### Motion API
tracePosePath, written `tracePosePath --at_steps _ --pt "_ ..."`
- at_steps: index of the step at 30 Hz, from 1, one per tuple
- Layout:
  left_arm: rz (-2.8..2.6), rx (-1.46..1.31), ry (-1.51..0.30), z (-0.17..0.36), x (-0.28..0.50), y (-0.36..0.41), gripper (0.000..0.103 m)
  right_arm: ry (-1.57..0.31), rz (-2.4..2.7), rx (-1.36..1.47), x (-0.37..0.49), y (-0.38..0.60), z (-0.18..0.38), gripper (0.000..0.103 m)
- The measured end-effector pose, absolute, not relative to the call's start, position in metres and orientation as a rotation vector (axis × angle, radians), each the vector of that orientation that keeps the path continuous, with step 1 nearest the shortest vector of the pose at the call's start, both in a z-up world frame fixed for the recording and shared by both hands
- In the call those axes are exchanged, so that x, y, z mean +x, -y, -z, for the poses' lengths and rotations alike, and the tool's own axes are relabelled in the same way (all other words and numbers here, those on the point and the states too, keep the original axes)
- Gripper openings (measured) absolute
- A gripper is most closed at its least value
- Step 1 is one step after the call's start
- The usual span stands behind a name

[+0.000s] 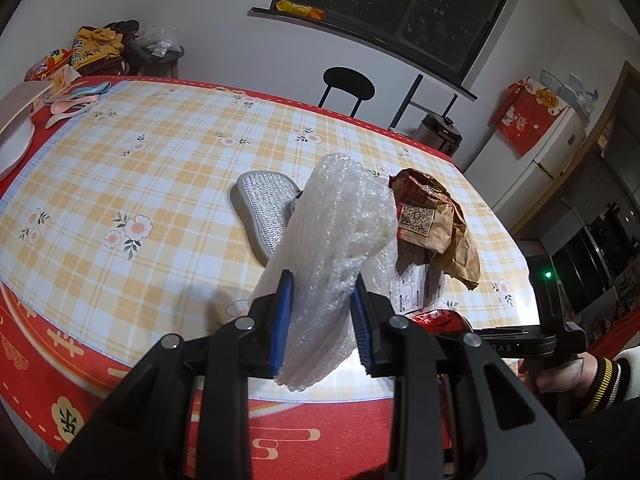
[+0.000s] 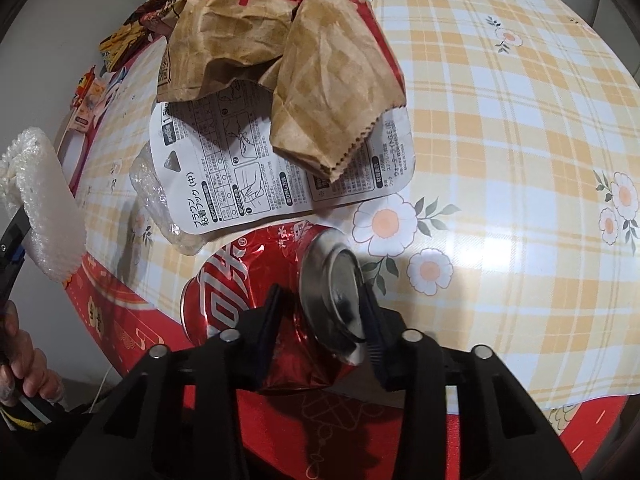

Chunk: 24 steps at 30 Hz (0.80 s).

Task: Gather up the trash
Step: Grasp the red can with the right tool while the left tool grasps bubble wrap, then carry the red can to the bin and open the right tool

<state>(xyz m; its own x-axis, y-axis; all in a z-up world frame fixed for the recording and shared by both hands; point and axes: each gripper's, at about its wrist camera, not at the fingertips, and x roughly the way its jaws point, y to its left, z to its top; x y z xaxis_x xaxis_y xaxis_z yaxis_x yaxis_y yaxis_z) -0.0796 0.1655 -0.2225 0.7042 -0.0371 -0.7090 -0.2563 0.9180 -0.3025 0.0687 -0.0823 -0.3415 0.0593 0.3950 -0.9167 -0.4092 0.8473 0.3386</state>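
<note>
My left gripper [image 1: 322, 292] is shut on a wad of white bubble wrap [image 1: 340, 216] and holds it above the table; the wrap also shows in the right wrist view [image 2: 44, 208]. My right gripper [image 2: 320, 304] is shut on a crushed red cola can [image 2: 256, 292] at the table's near edge; the can shows in the left wrist view [image 1: 438, 320]. A crumpled brown paper bag [image 2: 304, 76] lies on a white printed blister card [image 2: 248, 168] just beyond the can. The bag also shows in the left wrist view [image 1: 436, 220].
A grey mesh pad [image 1: 266, 208] lies on the plaid tablecloth [image 1: 160, 168] behind the bubble wrap. Bowls, spoons and snack packets [image 1: 60, 92] sit at the far left. A black stool [image 1: 348, 84], a cooker [image 1: 438, 132] and a fridge [image 1: 532, 148] stand beyond the table.
</note>
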Motion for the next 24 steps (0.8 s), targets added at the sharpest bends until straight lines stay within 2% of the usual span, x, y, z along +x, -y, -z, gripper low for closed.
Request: tracePosePath --at_steps 2,14,24 --pt "-0.124 -0.399 -0.784 0.223 -0.079 -0.164 0.031 -1.369 -0.629 -0.010 0.069 0.082 0.337 0.025" --pt "-0.127 -0.397 -0.771 0.218 -0.074 -0.161 0.031 -1.218 -0.812 -0.119 0.052 0.063 0.292 0.025" --pt "-0.171 -0.380 -0.719 0.194 -0.070 -0.169 0.031 -0.965 -0.923 -0.130 0.046 0.070 0.210 0.025"
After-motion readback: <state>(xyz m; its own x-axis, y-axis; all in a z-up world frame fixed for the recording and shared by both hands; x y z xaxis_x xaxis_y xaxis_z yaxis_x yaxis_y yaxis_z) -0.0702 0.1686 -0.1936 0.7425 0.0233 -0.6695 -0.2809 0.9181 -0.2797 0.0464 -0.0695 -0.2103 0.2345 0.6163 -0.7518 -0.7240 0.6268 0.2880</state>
